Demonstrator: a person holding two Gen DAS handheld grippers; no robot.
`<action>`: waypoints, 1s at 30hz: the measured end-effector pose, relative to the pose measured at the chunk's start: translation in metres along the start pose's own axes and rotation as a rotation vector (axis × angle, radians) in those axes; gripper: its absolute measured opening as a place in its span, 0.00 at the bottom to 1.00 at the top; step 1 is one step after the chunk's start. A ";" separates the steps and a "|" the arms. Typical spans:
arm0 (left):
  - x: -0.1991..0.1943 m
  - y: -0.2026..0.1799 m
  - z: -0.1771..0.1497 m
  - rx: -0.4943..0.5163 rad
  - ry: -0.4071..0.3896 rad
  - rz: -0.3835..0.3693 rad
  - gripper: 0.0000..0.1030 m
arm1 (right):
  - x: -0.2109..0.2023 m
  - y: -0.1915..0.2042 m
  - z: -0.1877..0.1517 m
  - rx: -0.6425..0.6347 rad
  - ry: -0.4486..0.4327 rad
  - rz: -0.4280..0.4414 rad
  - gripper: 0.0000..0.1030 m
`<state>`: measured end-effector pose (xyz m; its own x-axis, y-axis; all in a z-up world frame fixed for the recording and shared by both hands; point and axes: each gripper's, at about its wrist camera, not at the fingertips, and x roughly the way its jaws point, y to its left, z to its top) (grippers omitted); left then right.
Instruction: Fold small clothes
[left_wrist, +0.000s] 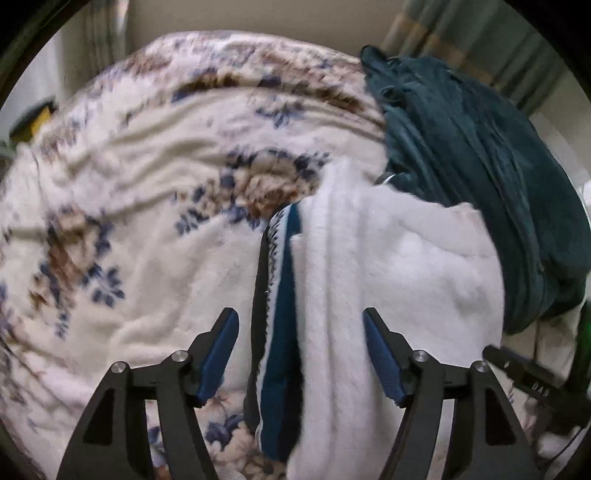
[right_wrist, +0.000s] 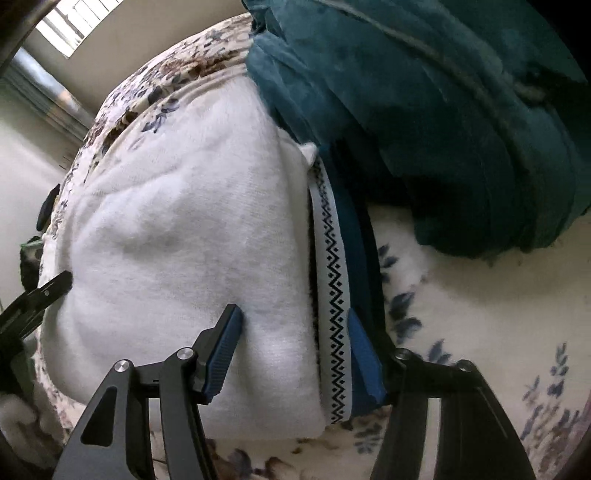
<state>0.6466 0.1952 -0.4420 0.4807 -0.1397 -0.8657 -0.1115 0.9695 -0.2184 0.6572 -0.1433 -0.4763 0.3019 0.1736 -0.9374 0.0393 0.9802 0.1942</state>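
Note:
A small white fleecy garment (left_wrist: 388, 266) with a dark blue inside and a white band with a black zigzag pattern (right_wrist: 332, 310) lies folded on a floral blanket (left_wrist: 140, 206). My left gripper (left_wrist: 300, 325) is open, its fingers straddling the garment's folded edge just above it. My right gripper (right_wrist: 293, 321) is open around the white fabric (right_wrist: 177, 236) and patterned band at the opposite edge. The left gripper's tip (right_wrist: 48, 288) shows at the left of the right wrist view; the right gripper's tip (left_wrist: 524, 373) shows at the right of the left wrist view.
A dark teal fleece garment (left_wrist: 480, 177) is heaped beside the white one, also in the right wrist view (right_wrist: 424, 110). The floral blanket (right_wrist: 461, 332) covers the bed. Curtains (left_wrist: 480, 40) hang behind, and a window (right_wrist: 74, 22) is at far left.

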 end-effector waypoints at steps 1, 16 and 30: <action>-0.008 -0.006 -0.001 0.020 -0.010 0.023 0.69 | -0.008 0.005 0.000 -0.005 -0.015 -0.015 0.68; -0.133 -0.067 -0.048 0.095 -0.095 0.132 0.84 | -0.174 0.053 -0.069 -0.072 -0.173 -0.228 1.00; -0.306 -0.101 -0.090 0.148 -0.218 0.127 0.84 | -0.374 0.062 -0.143 -0.078 -0.339 -0.245 1.00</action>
<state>0.4321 0.1219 -0.1953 0.6487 0.0159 -0.7609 -0.0627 0.9975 -0.0326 0.4105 -0.1342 -0.1550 0.5895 -0.0941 -0.8022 0.0806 0.9951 -0.0575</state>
